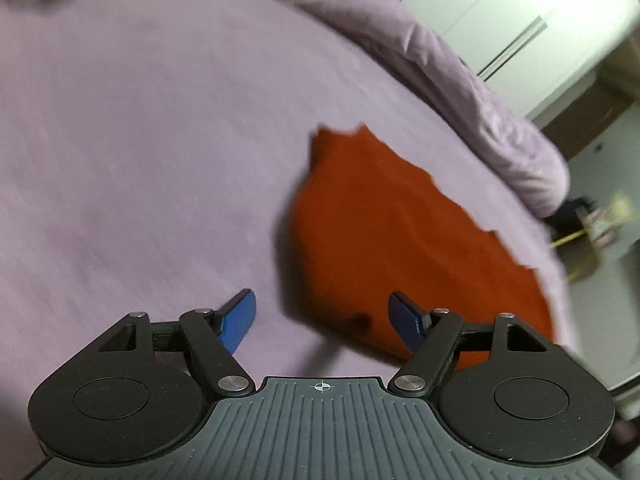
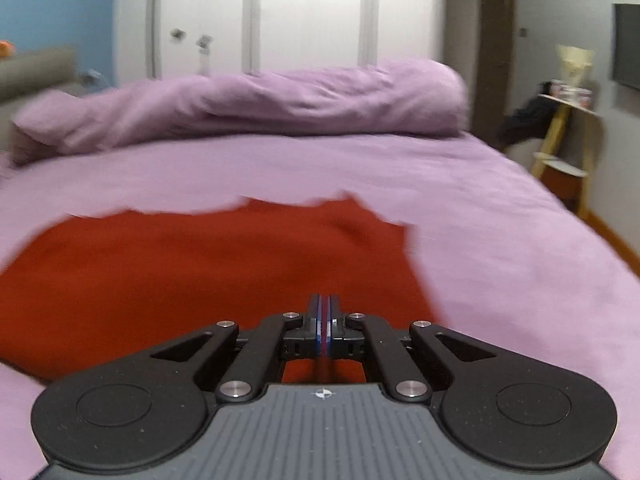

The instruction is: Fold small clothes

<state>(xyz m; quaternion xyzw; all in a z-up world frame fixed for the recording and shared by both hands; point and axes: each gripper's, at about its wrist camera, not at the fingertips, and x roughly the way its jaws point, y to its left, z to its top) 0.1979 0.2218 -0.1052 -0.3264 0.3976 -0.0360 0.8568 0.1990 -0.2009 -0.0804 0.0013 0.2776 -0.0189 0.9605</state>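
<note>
Red garment (image 1: 404, 240) spread on the lilac bed sheet (image 1: 140, 140), with a rumpled duvet (image 2: 260, 104) of the same colour heaped along the far side of the bed and white wardrobe doors (image 2: 312, 16) behind it. Left gripper (image 1: 322, 318) hangs above the cloth's near edge with its jaws apart and nothing between them; one blue pad (image 1: 238, 320) sits over bare sheet, the other over red fabric. Right gripper (image 2: 325, 330) hovers low over the garment with its jaws together; whether any cloth is pinched between the pads cannot be told from the wrist view, though none shows there. Both views are blurred, and the garment's far edge looks ragged and uneven, so it is judged not yet laid flat. For a clean fold, the cloth would best be smoothed first, then taken at two corners of one edge, one per gripper, gripping a single layer only. The right jaws would have to part before they can take hold. Lifting both corners together and carrying them level across to the opposite edge should keep the crease straight; dragging risks bunching the sheet beneath.
</note>
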